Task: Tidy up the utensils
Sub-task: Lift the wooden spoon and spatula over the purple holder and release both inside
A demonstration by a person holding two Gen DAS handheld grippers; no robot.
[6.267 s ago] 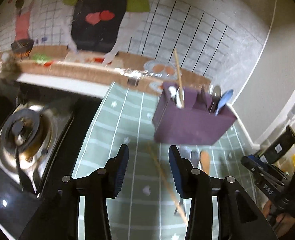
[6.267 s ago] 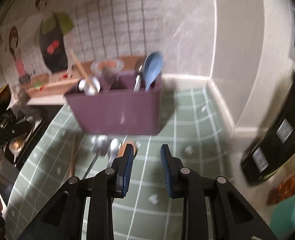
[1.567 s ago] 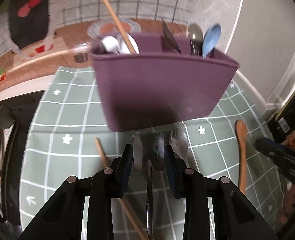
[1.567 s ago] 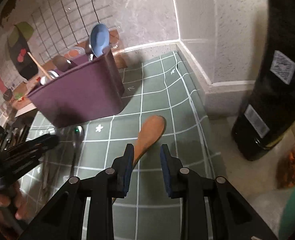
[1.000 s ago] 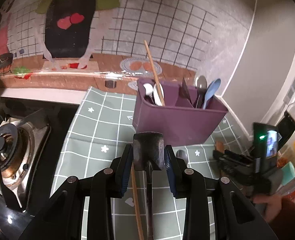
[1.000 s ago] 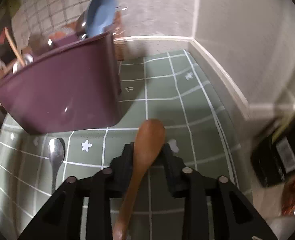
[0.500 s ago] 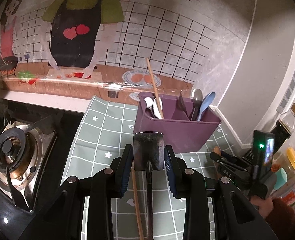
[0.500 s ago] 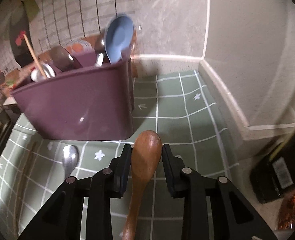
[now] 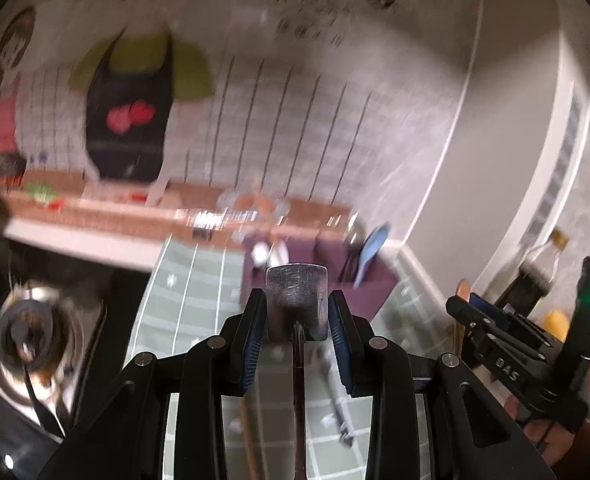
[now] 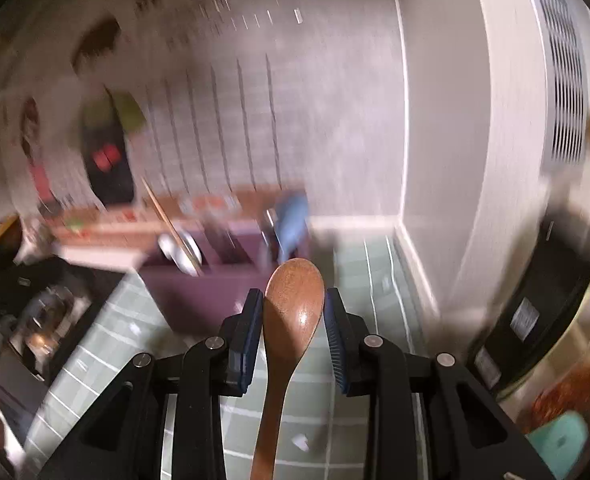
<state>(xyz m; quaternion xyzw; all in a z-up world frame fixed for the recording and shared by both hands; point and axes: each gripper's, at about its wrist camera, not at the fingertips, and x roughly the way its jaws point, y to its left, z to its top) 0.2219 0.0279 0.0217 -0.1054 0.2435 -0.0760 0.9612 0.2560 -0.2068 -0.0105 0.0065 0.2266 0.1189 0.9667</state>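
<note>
Both tools have risen since a moment ago; the purple plastic utensil caddy (image 9: 319, 268) now sits lower and farther in both blurred views. The left tool (image 9: 297, 312) is closed on the flat steel spatula blade (image 9: 297, 304); the right tool (image 10: 293, 308) is closed on the brown wooden spoon (image 10: 293, 312). Both look ready for dropping into the caddy. On the green checked bench mat (image 9: 191, 300), a wooden chopstick (image 9: 247, 420) remains. The blue plastic spoon (image 9: 369, 252) and upright chopstick (image 10: 171, 224) crowd the compartments; the dark bottle (image 10: 535, 312) stands near right.
</note>
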